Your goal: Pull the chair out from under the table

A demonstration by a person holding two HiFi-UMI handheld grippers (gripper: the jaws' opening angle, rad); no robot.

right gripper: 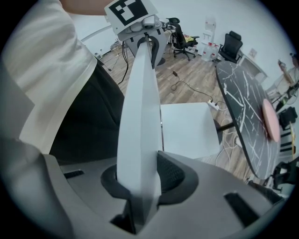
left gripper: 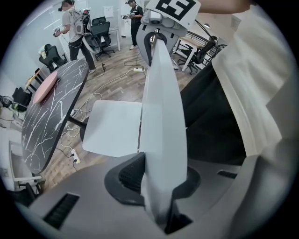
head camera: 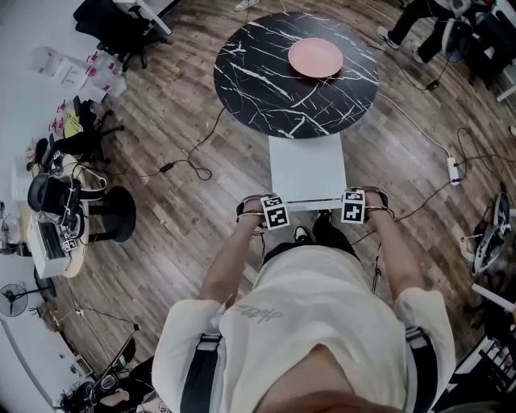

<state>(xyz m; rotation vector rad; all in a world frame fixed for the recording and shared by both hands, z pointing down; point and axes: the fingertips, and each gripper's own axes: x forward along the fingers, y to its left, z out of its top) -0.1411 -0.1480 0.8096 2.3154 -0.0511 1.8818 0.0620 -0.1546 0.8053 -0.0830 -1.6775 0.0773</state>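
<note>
Head view: our left gripper [left gripper: 161, 179] and right gripper [right gripper: 138, 184] jaws clamp the backrest [head camera: 310, 202] of the white chair [head camera: 306, 165]; we judge it stiff, light, slick, so squeeze firmly.

Brown wood-plank floor [head camera: 177, 218] fills the frame, with black cables [head camera: 190, 164] trailing across it and a white power strip [head camera: 454, 170] at right. A black office chair [head camera: 121, 28] stands upper left beside the pale wall [head camera: 24, 24].

There was one round table [head camera: 266, 81], with one pink plate [head camera: 315, 57] on it, one white chair [head camera: 306, 165] just beside it, one power strip [head camera: 454, 170] near it, and two grippers, the left gripper [head camera: 274, 211] and the right gripper [head camera: 354, 205].
</note>
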